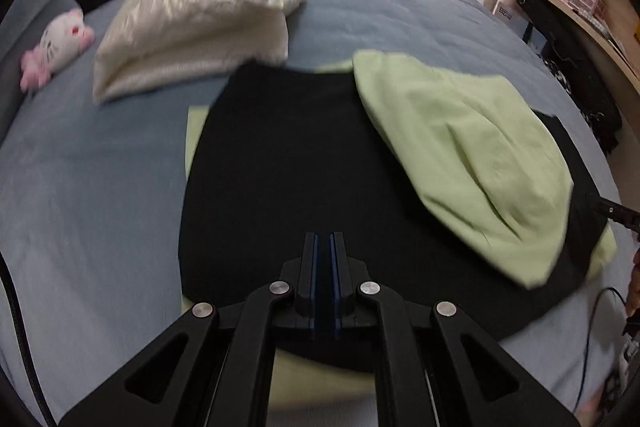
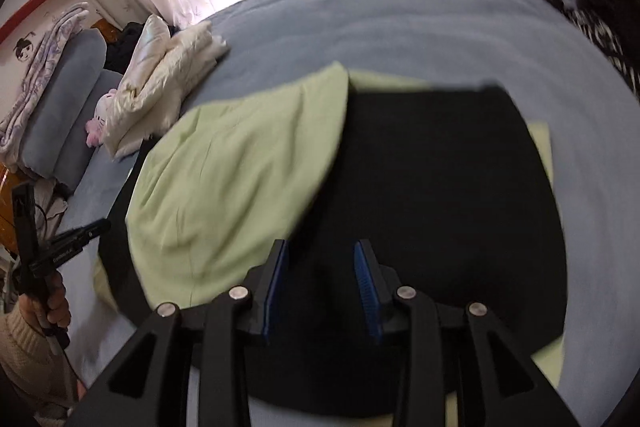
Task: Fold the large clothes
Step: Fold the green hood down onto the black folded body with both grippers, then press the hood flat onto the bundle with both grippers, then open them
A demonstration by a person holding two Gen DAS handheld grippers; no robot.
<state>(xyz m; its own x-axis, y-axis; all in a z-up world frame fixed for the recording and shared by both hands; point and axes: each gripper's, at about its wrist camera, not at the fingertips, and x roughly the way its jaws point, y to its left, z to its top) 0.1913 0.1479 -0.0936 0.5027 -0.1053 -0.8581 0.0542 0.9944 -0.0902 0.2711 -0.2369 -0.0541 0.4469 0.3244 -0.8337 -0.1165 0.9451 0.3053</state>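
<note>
Folding looks part-done. Left wrist view: black garment lies spread on the blue-grey bed, with a light green cloth turned over across its right side; more green shows under the black edges, so whether these are two pieces or one lined piece I cannot tell. Left gripper hangs over the near black hem, fingers pressed together, nothing visibly between them. The other tool's tip enters at the right edge. Motion blur softens the cream bedding and plush toy behind.

Right wrist view: right gripper sits above the black fabric, fingers apart, nothing between the blue pads. The green flap appears here on the left. A hand in a knit sleeve holds the left tool at the lower left.

Judgement: both tools appear free of cloth, between folds. Next move likely calls for re-gripping a hem or corner with each tool and carrying it over evenly. Near hem is hidden beneath the gripper linkages in both views.
</note>
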